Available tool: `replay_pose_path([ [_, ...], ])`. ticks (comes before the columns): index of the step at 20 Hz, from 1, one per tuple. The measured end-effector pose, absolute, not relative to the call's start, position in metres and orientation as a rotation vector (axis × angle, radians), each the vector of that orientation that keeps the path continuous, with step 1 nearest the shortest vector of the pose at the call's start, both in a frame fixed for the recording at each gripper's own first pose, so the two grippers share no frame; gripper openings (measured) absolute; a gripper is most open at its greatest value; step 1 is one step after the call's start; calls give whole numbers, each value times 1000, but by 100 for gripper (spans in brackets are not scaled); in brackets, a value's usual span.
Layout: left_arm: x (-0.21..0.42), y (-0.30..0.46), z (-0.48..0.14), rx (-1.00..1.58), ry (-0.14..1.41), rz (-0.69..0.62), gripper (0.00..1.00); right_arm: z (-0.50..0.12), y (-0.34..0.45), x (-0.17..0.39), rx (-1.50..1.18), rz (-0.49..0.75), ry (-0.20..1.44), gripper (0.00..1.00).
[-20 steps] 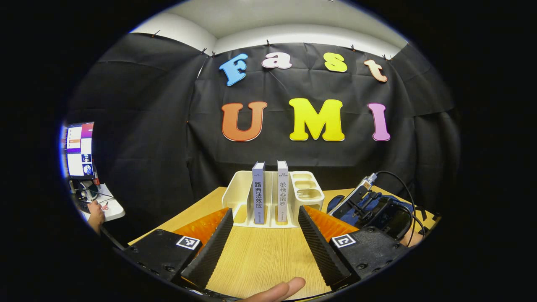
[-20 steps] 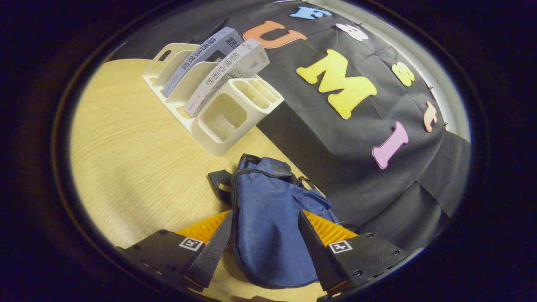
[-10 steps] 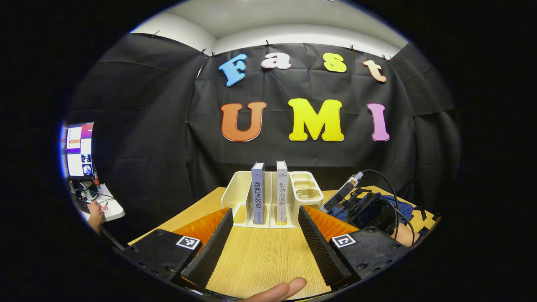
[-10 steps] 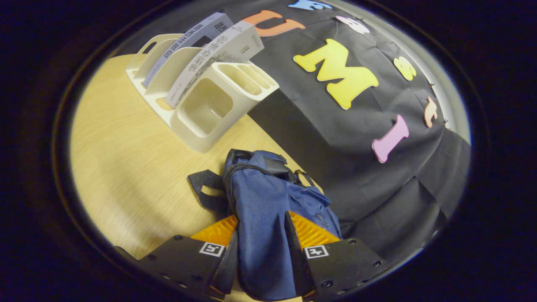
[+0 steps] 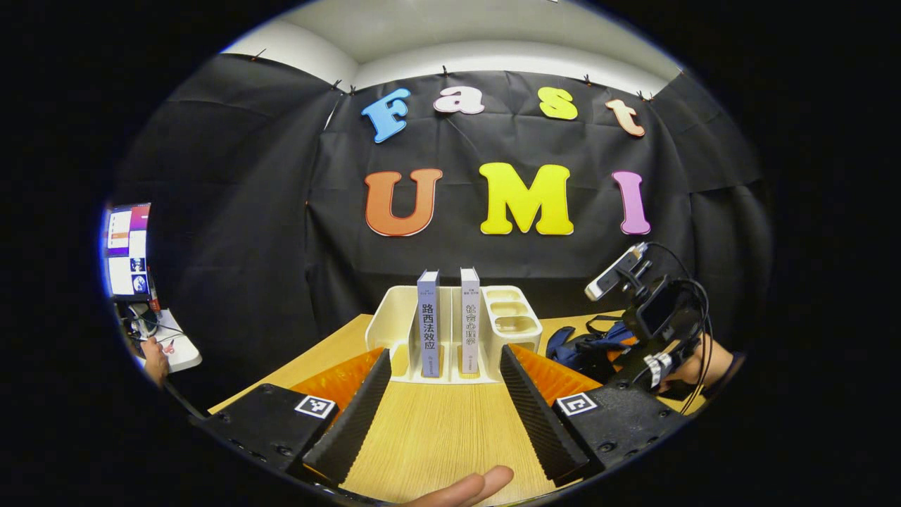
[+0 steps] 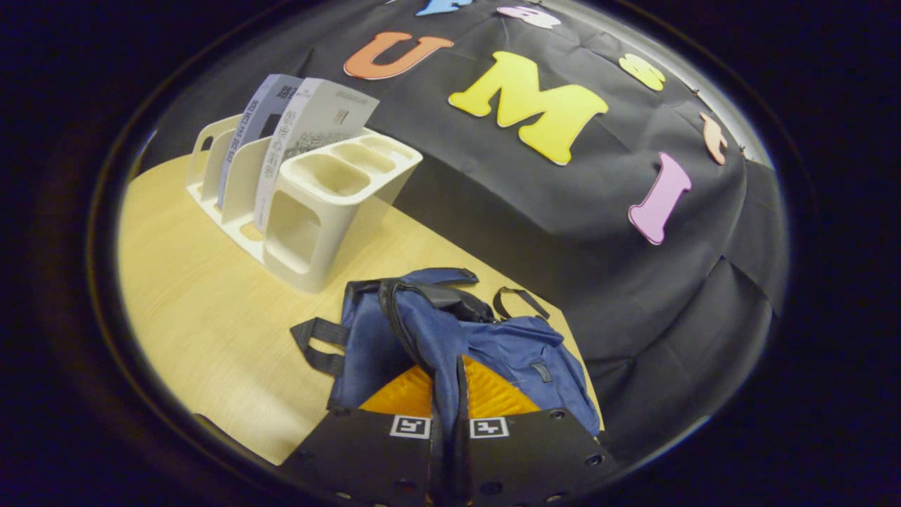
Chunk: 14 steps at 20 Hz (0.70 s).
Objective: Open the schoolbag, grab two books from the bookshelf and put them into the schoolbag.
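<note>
Tabletop (image 5: 436, 429): pale wood grain, running from under your left gripper out to the black cloth wall; it carries the bookshelf and the schoolbag.
Bookshelf (image 5: 401, 320): a cream plastic rack standing at the far edge of the tabletop, straight ahead in the left gripper view; it has upright dividers on the left and small cup compartments (image 6: 338, 165) on its right end.
Schoolbag (image 6: 514, 352): dark blue fabric, lying on the tabletop to the right of the bookshelf and apart from it; in the right gripper view its black zip line curves over the near top edge and a black strap (image 6: 317, 345) sticks out on the left side. In the left gripper view you see it as a blue heap (image 5: 584, 345) just right of the rack.
Books: two stand upright in neighbouring slots of the bookshelf, spines toward you, the darker grey book (image 5: 427, 324) on the left and the lighter grey book (image 5: 469, 320) beside it on the right.
Right gripper (image 6: 447, 422): your fingers are pinched nearly together on a raised fold of the schoolbag's fabric, which is pulled up between them. In the left gripper view your hand (image 5: 693, 362) holds this gripper at the right, above the bag.
Left gripper (image 5: 443, 394): fingers spread wide with nothing between them, over bare tabletop, pointing at the two books.
Fingertip (image 5: 471, 486): one of yours pokes in at the near edge of the left gripper view.
</note>
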State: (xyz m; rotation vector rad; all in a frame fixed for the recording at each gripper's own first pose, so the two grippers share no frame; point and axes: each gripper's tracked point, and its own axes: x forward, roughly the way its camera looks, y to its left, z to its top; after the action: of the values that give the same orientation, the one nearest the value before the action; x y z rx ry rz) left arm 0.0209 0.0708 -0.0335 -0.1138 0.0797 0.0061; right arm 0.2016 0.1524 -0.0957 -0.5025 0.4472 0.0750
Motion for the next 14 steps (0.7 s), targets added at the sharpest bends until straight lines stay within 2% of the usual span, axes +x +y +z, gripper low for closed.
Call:
replay_pose_path([
  [4,31,72,-55,-131,151,34,98,-68,129,209,-446,112,408,5],
  [8,47,66,-63,-192,170,-6,98,-40,98,222,-404,135,376,5],
  [14,89,71,-71,-254,251,5,98,16,59,238,-360,142,319,6],
])
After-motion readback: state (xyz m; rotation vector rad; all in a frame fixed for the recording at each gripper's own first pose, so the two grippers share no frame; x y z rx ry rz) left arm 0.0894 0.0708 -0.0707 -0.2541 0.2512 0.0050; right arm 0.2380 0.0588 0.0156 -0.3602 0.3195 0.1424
